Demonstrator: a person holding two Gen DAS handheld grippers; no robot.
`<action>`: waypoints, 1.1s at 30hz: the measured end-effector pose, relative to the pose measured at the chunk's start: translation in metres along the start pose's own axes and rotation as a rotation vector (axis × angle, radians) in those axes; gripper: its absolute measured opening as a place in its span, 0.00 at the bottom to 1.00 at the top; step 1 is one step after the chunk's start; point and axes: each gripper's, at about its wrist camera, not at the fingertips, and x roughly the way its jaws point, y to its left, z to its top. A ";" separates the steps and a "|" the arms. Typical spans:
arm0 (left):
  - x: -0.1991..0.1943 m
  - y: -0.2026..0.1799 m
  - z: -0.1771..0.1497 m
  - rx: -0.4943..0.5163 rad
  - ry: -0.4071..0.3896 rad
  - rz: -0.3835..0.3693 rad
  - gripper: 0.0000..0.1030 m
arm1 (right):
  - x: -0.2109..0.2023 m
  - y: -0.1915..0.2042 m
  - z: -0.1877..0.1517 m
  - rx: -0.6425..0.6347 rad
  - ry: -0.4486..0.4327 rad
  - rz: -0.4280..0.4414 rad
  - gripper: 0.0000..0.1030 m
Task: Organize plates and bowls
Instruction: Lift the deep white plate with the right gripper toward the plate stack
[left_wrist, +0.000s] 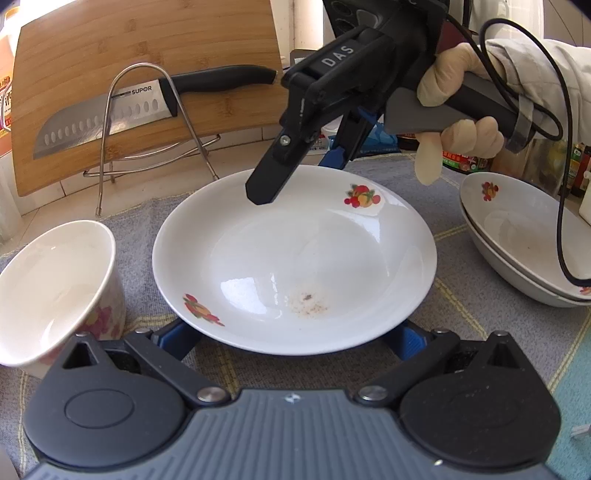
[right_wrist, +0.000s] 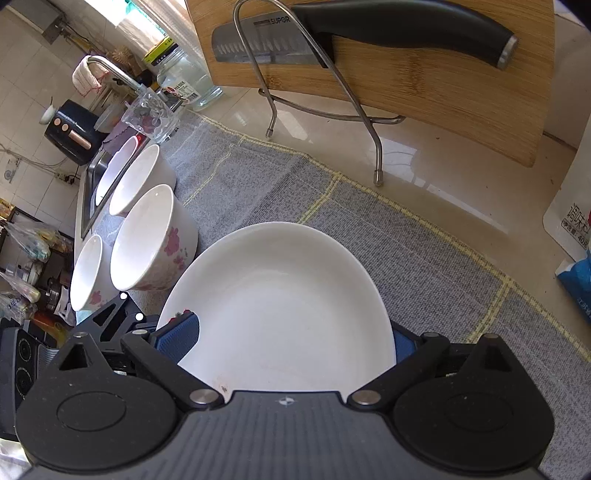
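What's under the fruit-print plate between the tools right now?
Grey mat shows around the plate. The left tool's blue pads reach beneath its near rim; directly underneath is hidden.

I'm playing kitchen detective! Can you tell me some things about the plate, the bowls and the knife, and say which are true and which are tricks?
1. The plate has fruit pictures on its rim. True.
2. The plate is perfectly clean. False: brownish specks sit in its middle.
3. The knife lies flat on the cloth. False: it hangs in a wire rack against the wooden cutting board.
4. The right gripper has one finger over the plate's far rim and one behind it. True.
5. The flowered bowls are stacked inside each other. False: they stand side by side next to the plate.
6. Two more fruit-patterned dishes sit stacked to the right. True.
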 end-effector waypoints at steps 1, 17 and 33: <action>0.000 0.000 0.000 0.000 0.001 -0.001 1.00 | 0.000 0.000 0.000 0.004 0.000 0.002 1.00; -0.003 0.003 0.003 0.002 0.026 -0.004 0.98 | -0.007 0.012 -0.006 -0.004 -0.003 -0.020 0.99; -0.032 -0.005 0.006 0.027 0.032 -0.013 0.98 | -0.024 0.028 -0.024 0.015 -0.028 -0.021 0.99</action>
